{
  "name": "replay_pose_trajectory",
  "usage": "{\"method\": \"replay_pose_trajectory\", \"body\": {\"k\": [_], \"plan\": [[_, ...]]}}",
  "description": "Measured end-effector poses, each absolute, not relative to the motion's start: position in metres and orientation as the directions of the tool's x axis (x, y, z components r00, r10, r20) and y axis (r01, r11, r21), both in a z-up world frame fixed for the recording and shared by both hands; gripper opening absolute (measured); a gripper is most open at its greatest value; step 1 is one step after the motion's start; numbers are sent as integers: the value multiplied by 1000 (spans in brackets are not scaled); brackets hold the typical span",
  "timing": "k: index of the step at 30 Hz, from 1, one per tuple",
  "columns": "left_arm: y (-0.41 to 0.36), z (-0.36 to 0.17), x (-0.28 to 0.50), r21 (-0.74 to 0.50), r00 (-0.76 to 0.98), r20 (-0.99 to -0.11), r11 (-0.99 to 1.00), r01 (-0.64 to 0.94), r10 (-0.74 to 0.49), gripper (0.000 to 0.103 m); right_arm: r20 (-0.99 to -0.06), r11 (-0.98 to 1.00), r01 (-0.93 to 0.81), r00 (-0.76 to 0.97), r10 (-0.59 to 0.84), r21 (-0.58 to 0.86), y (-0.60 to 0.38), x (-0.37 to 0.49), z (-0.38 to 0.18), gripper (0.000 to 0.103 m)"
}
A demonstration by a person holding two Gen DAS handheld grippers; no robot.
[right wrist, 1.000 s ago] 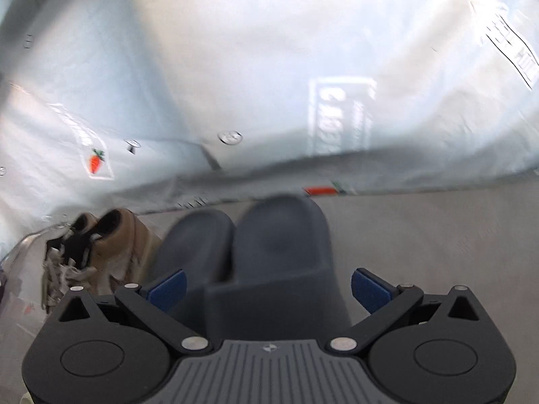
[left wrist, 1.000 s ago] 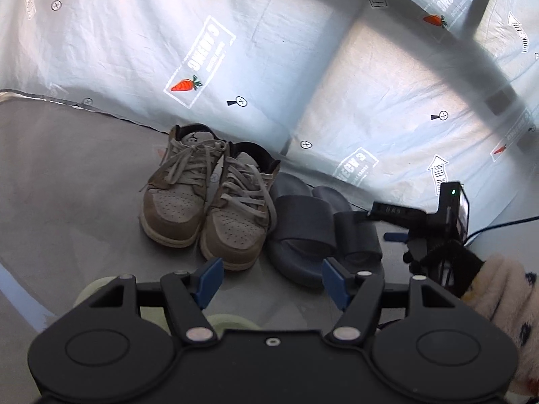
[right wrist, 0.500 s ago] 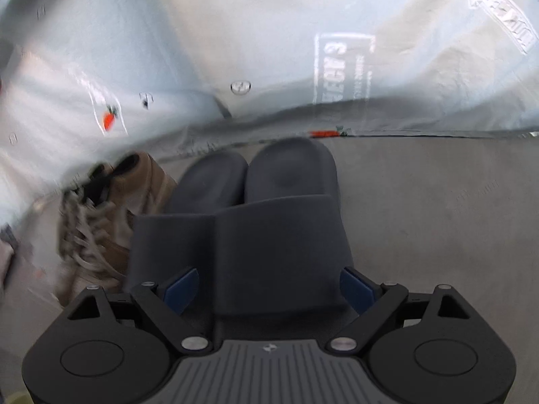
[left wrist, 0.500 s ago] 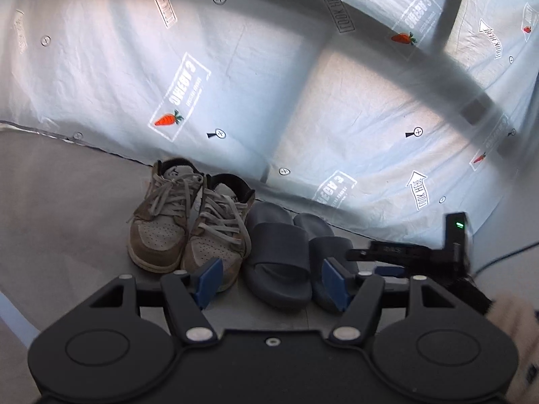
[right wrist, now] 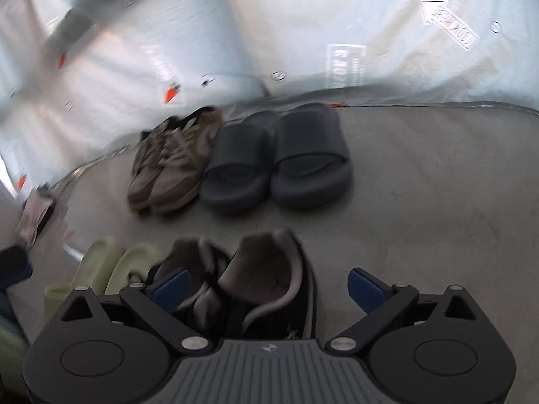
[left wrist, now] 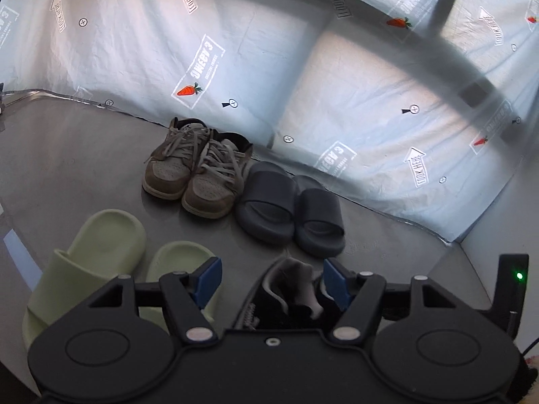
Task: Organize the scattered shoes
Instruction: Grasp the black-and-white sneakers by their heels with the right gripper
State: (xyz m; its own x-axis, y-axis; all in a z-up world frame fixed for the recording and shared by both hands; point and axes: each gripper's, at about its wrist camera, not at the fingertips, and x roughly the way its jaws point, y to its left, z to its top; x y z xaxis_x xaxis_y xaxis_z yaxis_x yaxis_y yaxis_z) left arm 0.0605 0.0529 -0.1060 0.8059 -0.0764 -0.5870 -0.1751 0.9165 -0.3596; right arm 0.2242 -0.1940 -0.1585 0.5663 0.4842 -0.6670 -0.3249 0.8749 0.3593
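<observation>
Grey floor (left wrist: 84, 155) holds paired shoes; both tools (left wrist: 271, 277) (right wrist: 267, 286) gape wide above black sneakers (right wrist: 266, 286).

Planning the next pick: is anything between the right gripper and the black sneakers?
Nothing visible. The black sneakers sit right in front of the open right gripper, one blue finger already over them. The green slides lie off to their left.
</observation>
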Motion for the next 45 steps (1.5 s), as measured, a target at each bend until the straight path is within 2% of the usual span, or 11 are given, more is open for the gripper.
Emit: {"method": "replay_pose_trajectory", "body": {"k": [3, 9, 15, 17, 18, 21, 26, 32, 34, 41, 45], "plan": [[35, -105, 43, -357, 804, -590, 917, -179, -72, 68, -640, 863, -361, 578, 505, 355, -194, 213, -154, 101], [42, -110, 24, -344, 802, -591, 926, -155, -85, 69, -703, 878, -374, 537, 467, 297, -176, 222, -154, 103], [89, -97, 34, -348, 841, -532, 930, -114, -96, 71, -691, 864, -334, 520, 503, 377, -157, 243, -147, 102], [105, -99, 32, -326, 840, -534, 940, -99, -96, 71, -739, 889, -336, 503, 447, 310, -142, 251, -152, 97], [114, -101, 30, -312, 837, -539, 945, -95, -94, 71, -763, 904, -340, 502, 407, 258, -134, 255, -155, 88], [139, -108, 28, -327, 831, -548, 938, -112, -91, 72, -819, 930, -333, 482, 311, 157, -116, 266, -166, 88], [176, -114, 26, -373, 830, -552, 913, -164, -76, 72, -855, 922, -344, 409, 317, 177, -101, 277, -170, 77], [192, -121, 39, -396, 829, -549, 906, -147, -106, 72, -921, 968, -224, 340, 191, 118, -80, 298, -190, 73], [195, -122, 46, -405, 829, -547, 904, -136, -120, 72, -922, 974, -216, 358, 146, 70, -73, 302, -197, 66], [195, -126, 69, -419, 826, -536, 904, -82, -173, 72, -889, 980, -183, 431, 154, 81, -74, 296, -201, 67], [192, -123, 77, -429, 835, -510, 903, -38, -207, 72, -805, 977, -166, 558, 202, 131, -84, 269, -200, 45]]}}
